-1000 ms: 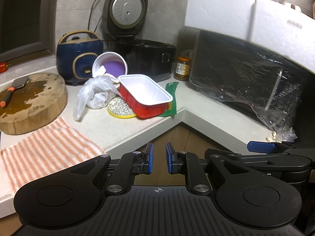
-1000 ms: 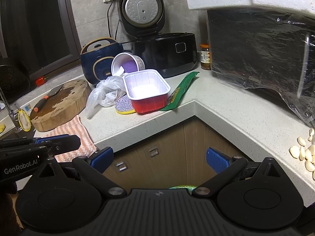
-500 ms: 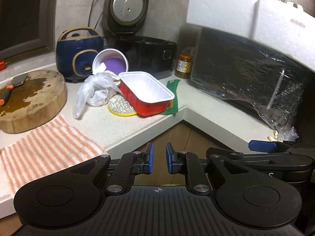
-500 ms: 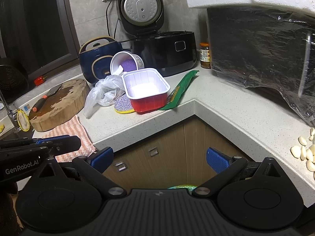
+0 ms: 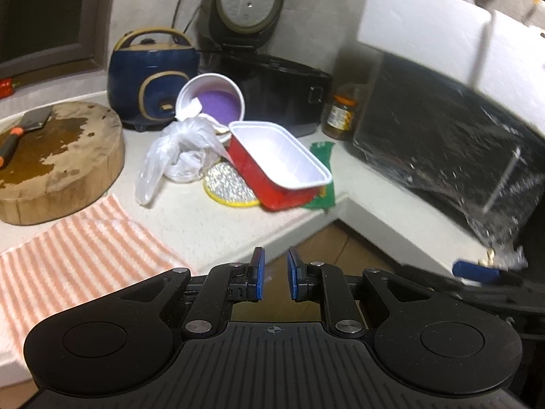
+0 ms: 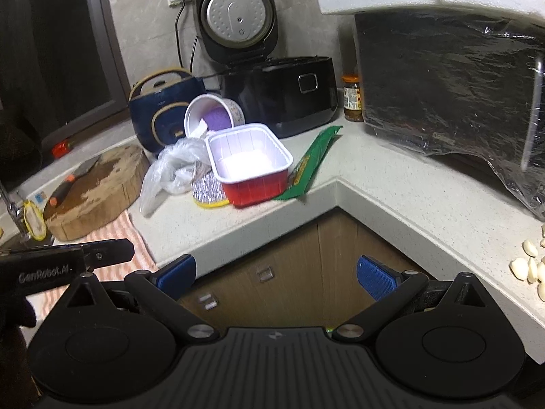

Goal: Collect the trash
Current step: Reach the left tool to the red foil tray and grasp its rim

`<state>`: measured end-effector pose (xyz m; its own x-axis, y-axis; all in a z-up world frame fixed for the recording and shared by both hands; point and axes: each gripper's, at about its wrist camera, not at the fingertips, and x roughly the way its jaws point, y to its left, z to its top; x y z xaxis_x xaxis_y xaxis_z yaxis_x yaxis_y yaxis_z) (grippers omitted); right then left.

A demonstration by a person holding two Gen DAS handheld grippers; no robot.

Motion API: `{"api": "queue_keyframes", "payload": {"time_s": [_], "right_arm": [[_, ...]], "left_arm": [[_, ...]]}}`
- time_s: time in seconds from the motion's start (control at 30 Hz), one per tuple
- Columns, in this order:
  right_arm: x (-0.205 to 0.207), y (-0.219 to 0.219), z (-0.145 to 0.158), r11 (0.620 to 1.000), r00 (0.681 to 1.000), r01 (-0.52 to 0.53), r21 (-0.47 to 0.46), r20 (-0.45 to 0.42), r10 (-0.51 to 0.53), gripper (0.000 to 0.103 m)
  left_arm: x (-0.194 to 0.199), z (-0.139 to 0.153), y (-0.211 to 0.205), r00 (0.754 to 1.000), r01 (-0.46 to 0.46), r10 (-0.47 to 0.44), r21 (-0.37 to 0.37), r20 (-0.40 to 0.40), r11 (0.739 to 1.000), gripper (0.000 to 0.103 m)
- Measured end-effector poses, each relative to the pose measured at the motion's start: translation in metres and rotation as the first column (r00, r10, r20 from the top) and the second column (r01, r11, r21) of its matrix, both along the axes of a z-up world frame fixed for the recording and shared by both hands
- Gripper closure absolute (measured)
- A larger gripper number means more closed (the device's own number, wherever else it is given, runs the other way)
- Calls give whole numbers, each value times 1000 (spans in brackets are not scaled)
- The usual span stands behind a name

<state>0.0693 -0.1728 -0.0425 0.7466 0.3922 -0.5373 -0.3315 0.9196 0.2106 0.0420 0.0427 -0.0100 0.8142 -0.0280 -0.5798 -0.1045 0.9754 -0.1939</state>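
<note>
- Trash sits bunched in the inner corner of the pale stone counter [image 6: 391, 204]: a red tray [image 6: 250, 167] with a white inside, tilted, resting partly on a round foil lid [image 6: 207, 192] with a yellow rim.
- Clear plastic bag [image 6: 170, 170], crumpled, touches the tray's left side; behind it a white paper cup [image 6: 213, 116] lies on its side, purple inside showing.
- Green wrapper [image 6: 310, 165] lies flat just right of the tray, one end tucked under it.
- Left gripper [image 5: 274, 277] hangs off the counter's edge, well short of the pile; its blue pads stand a narrow gap apart with nothing between them.
- Right gripper [image 6: 276, 276] is spread wide and empty, over the wooden cabinet doors [image 6: 289, 266] below the corner.
- Round chopping block [image 5: 54, 160] with a cleaver [image 5: 24, 129] on it stands left of the pile, a striped cloth [image 5: 68, 259] in front.
- Garlic cloves [image 6: 529, 267] lie on the right stretch of counter, well apart from the trash.
- Open black rice cooker [image 6: 272, 95] and a blue pot [image 6: 160, 109] stand behind the pile.
</note>
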Motion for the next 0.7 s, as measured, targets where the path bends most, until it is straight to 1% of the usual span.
{"api": "queue_keyframes", "payload": {"time_s": [0.07, 0.13, 0.2, 0.23, 0.27, 0.3, 0.37, 0.4, 0.43, 0.5, 0.6, 0.63, 0.7], "right_arm": [[6, 2, -1, 1000, 1000, 16, 17, 3, -16, 2], [16, 7, -3, 1000, 999, 16, 16, -37, -15, 2], [25, 14, -4, 1000, 998, 24, 9, -53, -23, 2], [29, 19, -3, 1000, 998, 28, 0, -49, -28, 2], [32, 23, -1, 1000, 999, 29, -8, -42, -29, 2], [35, 28, 1, 999, 999, 29, -17, -33, -29, 2], [44, 42, 8, 998, 999, 32, -45, -6, -33, 2], [50, 49, 12, 997, 999, 33, -64, 9, -32, 2], [55, 56, 15, 996, 999, 37, -78, 22, -35, 2], [66, 71, 23, 994, 997, 64, -84, 50, -60, 2], [86, 87, 30, 989, 990, 125, -84, 78, -119, 2], [92, 92, 32, 982, 985, 158, -101, 93, -148, 2], [102, 97, 37, 960, 961, 251, -124, 151, -232, 2]], "left_arm": [[14, 0, 14, 1000, 2, -1, -36, 12, 999, 86], [29, 1, 30, 999, 30, -27, -86, 40, 996, 85], [44, 3, 52, 992, 98, -80, -188, 101, 977, 85], [51, 4, 64, 988, 122, -94, -241, 122, 963, 85], [59, 4, 75, 987, 124, -92, -264, 130, 956, 85], [66, 6, 82, 989, 108, -78, -256, 126, 961, 85], [80, 8, 93, 993, 59, -38, -192, 113, 980, 85], [86, 8, 100, 993, 54, -36, -166, 112, 985, 85], [91, 7, 107, 993, 65, -47, -161, 112, 985, 85], [103, 4, 128, 993, 73, -55, -183, 102, 980, 85], [120, -3, 153, 997, 59, -45, -242, 63, 969, 85], [126, -7, 160, 998, 56, -46, -266, 45, 962, 85], [136, -15, 168, 997, 76, -69, -308, 34, 948, 85]]}}
